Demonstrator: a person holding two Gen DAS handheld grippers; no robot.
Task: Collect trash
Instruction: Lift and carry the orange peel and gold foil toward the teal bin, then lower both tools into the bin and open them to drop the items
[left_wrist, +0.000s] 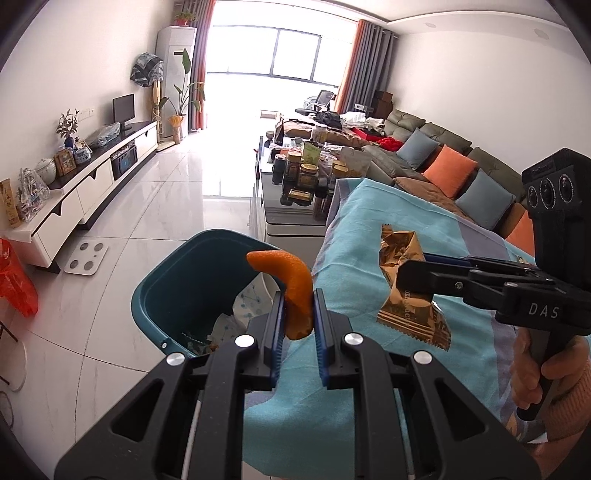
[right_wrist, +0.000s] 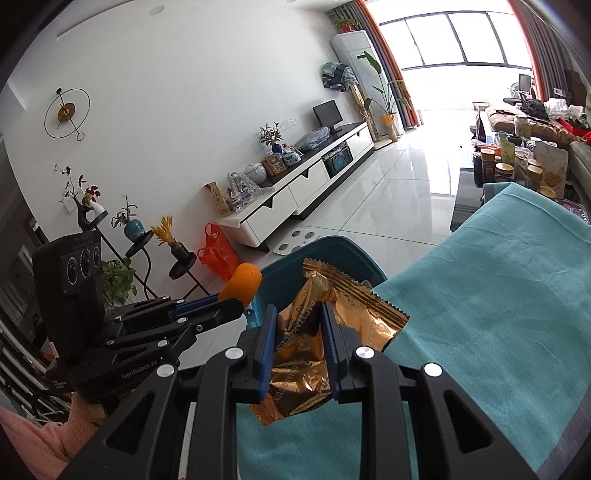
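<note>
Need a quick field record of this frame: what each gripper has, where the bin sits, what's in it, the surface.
left gripper: shut on orange peel, at the bin's rim
right gripper: shut on gold wrapper, over the cloth edge near the bin
bin: teal, on the floor beside the table
bin contents: paper scraps visible
surface: teal cloth, no other trash seen on it

White walls, glossy tiled floor (left_wrist: 155, 206), bright window (left_wrist: 273, 51), long TV cabinet (left_wrist: 92, 184), grey sofa (left_wrist: 424, 147).
</note>
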